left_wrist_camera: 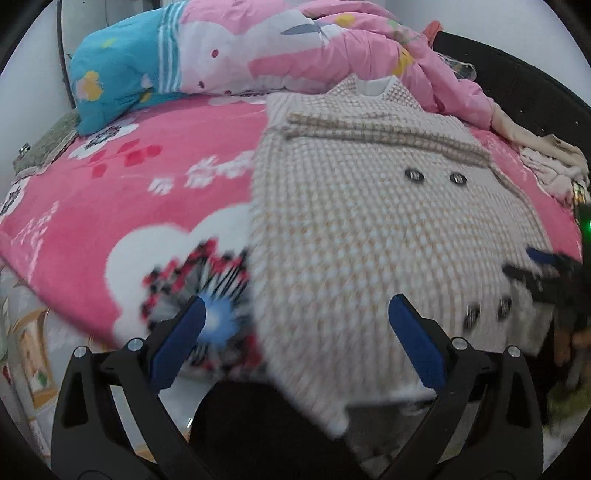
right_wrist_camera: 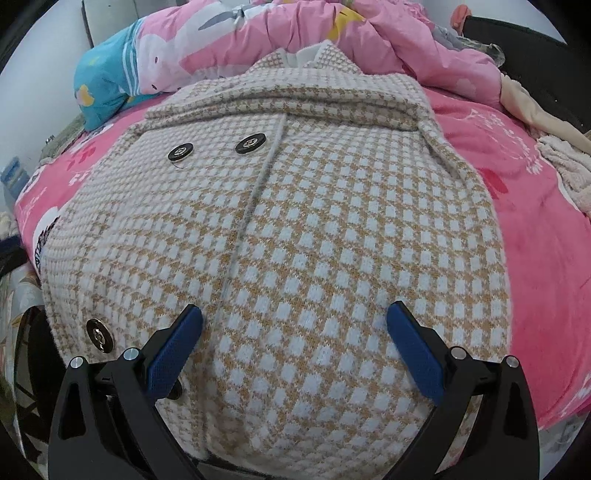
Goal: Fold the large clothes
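The left gripper has its blue fingers spread wide and holds nothing; it hangs over the coat's left edge, above the pink blanket. The checked coat lies flat on the bed with black buttons, its collar by the pink quilt. The right gripper is wide too, empty, just over the coat's lower part.

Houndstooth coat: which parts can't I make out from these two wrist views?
- Left wrist view: the houndstooth coat's near hem and lower buttons are motion-blurred.
- Right wrist view: the hem runs under the right hand-held gripper and out of frame.
- Both views: the sleeves are folded in, cuffs unseen.
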Action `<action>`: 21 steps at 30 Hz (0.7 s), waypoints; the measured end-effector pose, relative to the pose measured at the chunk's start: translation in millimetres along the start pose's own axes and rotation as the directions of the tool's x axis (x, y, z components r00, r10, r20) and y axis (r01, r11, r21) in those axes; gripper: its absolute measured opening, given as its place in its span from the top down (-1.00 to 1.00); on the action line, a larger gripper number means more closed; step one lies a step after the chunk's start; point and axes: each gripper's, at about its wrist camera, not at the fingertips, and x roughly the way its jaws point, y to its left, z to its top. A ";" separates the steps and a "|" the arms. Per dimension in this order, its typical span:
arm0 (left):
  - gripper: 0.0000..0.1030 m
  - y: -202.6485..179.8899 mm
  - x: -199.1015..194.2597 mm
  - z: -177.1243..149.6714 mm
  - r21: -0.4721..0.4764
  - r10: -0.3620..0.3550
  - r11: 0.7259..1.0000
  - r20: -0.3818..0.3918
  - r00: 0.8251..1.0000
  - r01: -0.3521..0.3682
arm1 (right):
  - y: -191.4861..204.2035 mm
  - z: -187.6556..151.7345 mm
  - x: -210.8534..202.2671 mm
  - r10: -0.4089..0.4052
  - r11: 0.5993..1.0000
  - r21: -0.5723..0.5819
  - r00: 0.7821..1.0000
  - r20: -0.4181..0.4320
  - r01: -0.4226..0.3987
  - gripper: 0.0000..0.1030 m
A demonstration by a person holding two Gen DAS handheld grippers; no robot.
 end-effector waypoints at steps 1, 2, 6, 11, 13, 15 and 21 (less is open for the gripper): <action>-0.87 3.7 -2.8 -5.0 -0.002 -0.007 1.000 -0.005 1.000 0.007 | 0.1 0.0 -0.1 0.002 1.000 0.000 1.000 -0.001 -0.002 -0.89; -0.87 6.4 -5.4 -15.3 -0.011 -0.025 1.000 -0.018 1.000 0.024 | 0.5 -0.2 0.1 0.003 1.000 -0.001 1.000 -0.002 -0.003 -0.89; -0.85 5.9 3.8 -38.9 -0.060 -0.093 0.994 -0.053 0.994 0.090 | -0.8 0.0 -2.3 0.015 1.000 0.002 1.000 -0.011 -0.015 -0.88; -0.43 3.1 21.8 -57.5 -0.111 -0.169 0.981 -0.088 0.982 0.159 | -9.4 -9.5 -22.4 0.050 0.999 0.008 0.999 0.018 -0.050 -0.88; -0.38 3.2 28.7 -59.4 -0.118 -0.176 0.980 -0.105 0.979 0.163 | -14.3 -17.9 -33.0 0.068 0.998 0.011 0.997 0.023 -0.069 -0.88; -0.31 3.2 35.4 -59.5 -0.124 -0.182 0.978 -0.120 0.976 0.167 | -22.1 -32.0 -49.0 0.069 0.998 0.014 0.997 0.038 -0.069 -0.88; -0.17 10.4 50.8 -57.6 -0.169 -0.229 0.964 -0.144 0.963 0.204 | -48.7 -66.1 -83.8 0.060 0.994 0.088 0.997 0.052 -0.065 -0.88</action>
